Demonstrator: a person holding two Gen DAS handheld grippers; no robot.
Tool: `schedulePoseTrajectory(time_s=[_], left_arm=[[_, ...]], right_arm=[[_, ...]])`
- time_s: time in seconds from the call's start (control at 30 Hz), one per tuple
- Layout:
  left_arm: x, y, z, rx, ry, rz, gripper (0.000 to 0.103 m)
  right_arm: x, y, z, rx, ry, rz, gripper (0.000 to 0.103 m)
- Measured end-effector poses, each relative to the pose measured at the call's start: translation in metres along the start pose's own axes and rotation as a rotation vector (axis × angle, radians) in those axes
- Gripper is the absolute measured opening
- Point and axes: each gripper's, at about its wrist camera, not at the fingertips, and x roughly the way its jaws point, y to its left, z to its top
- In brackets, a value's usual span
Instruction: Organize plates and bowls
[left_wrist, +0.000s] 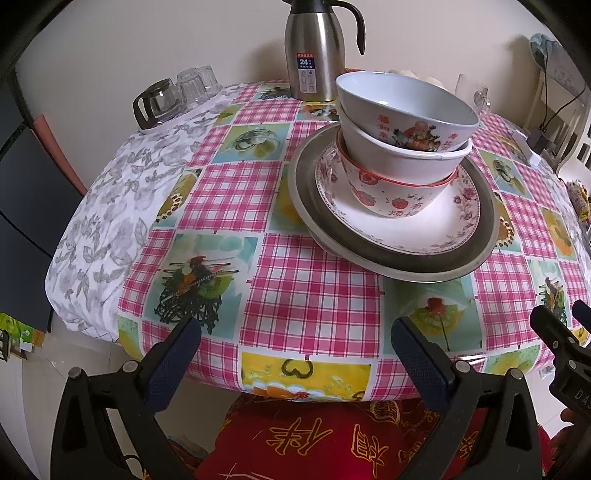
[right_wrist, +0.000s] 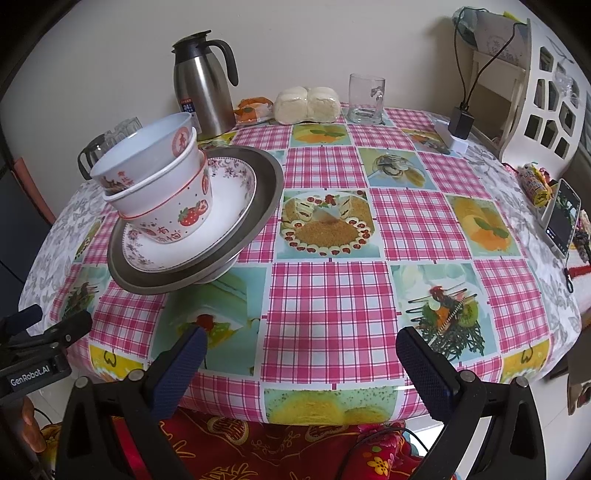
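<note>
One stack stands on the checked tablecloth. A grey metal plate (left_wrist: 399, 264) (right_wrist: 258, 173) is at the bottom. A floral plate (left_wrist: 436, 225) (right_wrist: 232, 199) lies on it. In the floral plate sits a strawberry bowl (left_wrist: 391, 195) (right_wrist: 177, 221), then a plain white bowl (left_wrist: 399, 158) (right_wrist: 155, 192), then a white bowl with a red figure print (left_wrist: 402, 107) (right_wrist: 144, 155). My left gripper (left_wrist: 295, 350) is open and empty at the near table edge, in front of the stack. My right gripper (right_wrist: 301, 354) is open and empty, right of the stack.
A steel thermos jug (left_wrist: 314, 51) (right_wrist: 203, 88) stands behind the stack. A glass pot (left_wrist: 155, 103) and glasses (left_wrist: 195, 83) are at the far left. A glass mug (right_wrist: 364, 98), wrapped buns (right_wrist: 306, 103), a charger (right_wrist: 461, 122) and a phone (right_wrist: 561, 218) lie to the right.
</note>
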Motion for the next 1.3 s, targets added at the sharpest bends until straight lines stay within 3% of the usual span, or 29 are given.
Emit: schedulePoseTrajectory(time_s=[1.3], left_arm=[[0.0037, 0.0014, 0.0026, -0.006, 0.011, -0.009, 0.102]], right_arm=[[0.0047, -0.0008, 0.0011, -0.010, 0.011, -0.006, 0.103]])
